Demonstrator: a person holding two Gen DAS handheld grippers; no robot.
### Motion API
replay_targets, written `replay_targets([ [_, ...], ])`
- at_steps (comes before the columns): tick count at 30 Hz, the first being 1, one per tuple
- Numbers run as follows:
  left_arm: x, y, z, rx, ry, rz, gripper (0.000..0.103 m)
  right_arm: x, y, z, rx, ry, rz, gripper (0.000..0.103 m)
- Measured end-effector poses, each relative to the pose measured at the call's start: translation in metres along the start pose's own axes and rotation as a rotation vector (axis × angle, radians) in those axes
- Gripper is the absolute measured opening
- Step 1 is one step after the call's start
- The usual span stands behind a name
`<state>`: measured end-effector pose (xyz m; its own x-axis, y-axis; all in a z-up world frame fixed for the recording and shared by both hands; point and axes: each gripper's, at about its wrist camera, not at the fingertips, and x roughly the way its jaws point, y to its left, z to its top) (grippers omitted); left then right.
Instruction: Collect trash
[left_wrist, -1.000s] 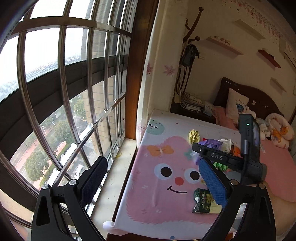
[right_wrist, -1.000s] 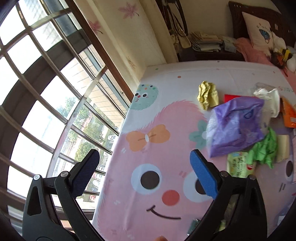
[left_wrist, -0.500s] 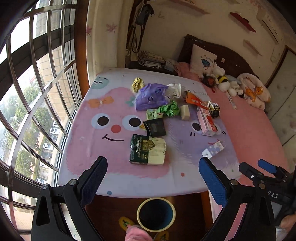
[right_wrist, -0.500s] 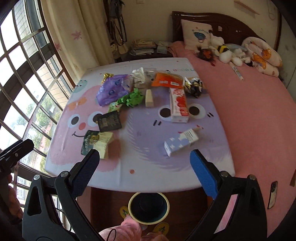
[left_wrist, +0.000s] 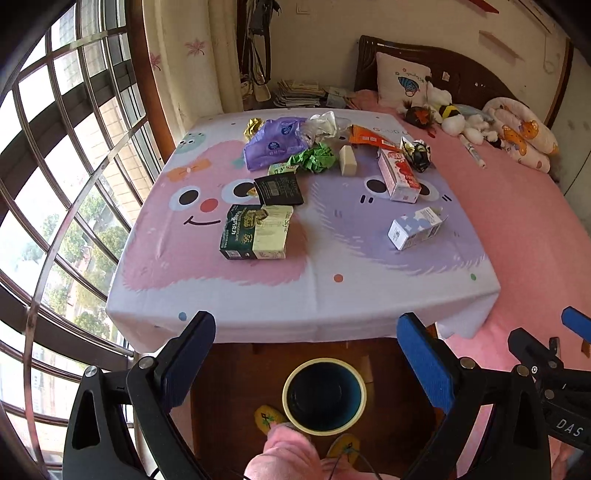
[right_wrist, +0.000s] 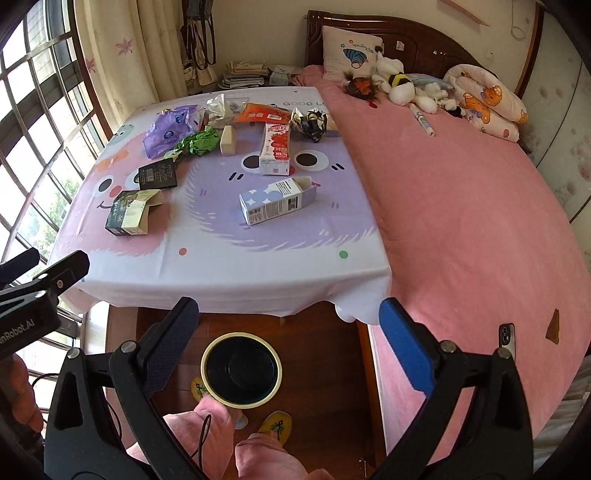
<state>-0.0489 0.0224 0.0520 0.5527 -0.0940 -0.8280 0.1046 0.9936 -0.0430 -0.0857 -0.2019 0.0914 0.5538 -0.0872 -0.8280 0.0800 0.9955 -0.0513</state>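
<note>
In the left wrist view the left gripper (left_wrist: 306, 354) is wide open and empty above the bin (left_wrist: 324, 396) at bottom centre, trash such as the green box (left_wrist: 255, 232) waiting mid-frame on the cloth (left_wrist: 258, 295), and in the right wrist view the right gripper (right_wrist: 287, 339) is equally open, so I think collecting has not begun and next one must reach to the blue carton (right_wrist: 276, 205) at centre.

Print on the green carton (left_wrist: 255, 232) is too small to read. The phone (right_wrist: 506, 339) sits half behind the right gripper's arm.
</note>
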Motion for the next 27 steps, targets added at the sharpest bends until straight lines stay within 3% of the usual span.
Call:
replay_targets([
  [12,0.006,-0.011,-0.031,-0.013,0.077,0.030,0.100,0.016,0.004,-0.020,-0.047,0.068,0.039,0.097],
  [27,0.010,-0.010,-0.041,-0.043,0.123,0.056,0.100,0.026,0.012,-0.026,-0.092,0.100,0.093,0.097],
])
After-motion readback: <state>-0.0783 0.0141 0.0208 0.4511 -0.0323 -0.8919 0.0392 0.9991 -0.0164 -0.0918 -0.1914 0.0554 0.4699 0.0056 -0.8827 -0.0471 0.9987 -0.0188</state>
